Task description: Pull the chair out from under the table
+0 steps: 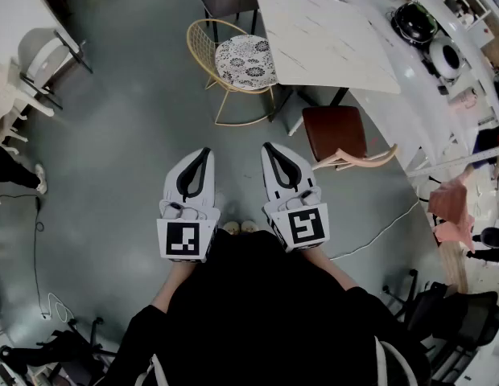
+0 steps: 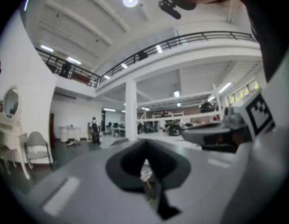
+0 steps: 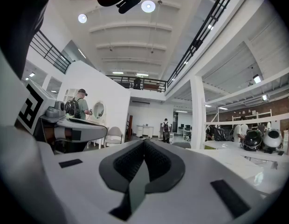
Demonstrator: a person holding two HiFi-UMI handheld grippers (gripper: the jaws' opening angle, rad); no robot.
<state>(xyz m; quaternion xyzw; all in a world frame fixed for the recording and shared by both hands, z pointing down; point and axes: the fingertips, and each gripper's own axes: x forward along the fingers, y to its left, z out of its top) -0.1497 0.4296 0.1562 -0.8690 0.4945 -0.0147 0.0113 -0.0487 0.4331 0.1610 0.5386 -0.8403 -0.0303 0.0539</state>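
From the head view, the left tongs (image 1: 203,155) and right tongs (image 1: 273,153) are held side by side and level over the grey floor (image 1: 129,127). Both are closed with nothing in them, well short of any chair. The white table (image 1: 322,30) is ahead and to the right. A wire chair (image 1: 243,61) with a patterned cushion sits at its left edge, and a brown-seated chair (image 1: 334,131) with a pale curved back sits at its near edge. I can't tell which one is meant. Neither looks tucked in far.

The left gripper view shows the left tongs (image 2: 145,148) pressed together, holding nothing.

The right gripper view shows the same for the right tongs (image 3: 145,146), which are shut and empty and pointing into the room.

To do this well, I'd say step in first and spread the tongs before reaching. Grip the chair's back rail and draw it straight back and low, so the legs slide rather than tip. Watch the white cable (image 1: 378,232) on the floor beside the brown-seated chair.
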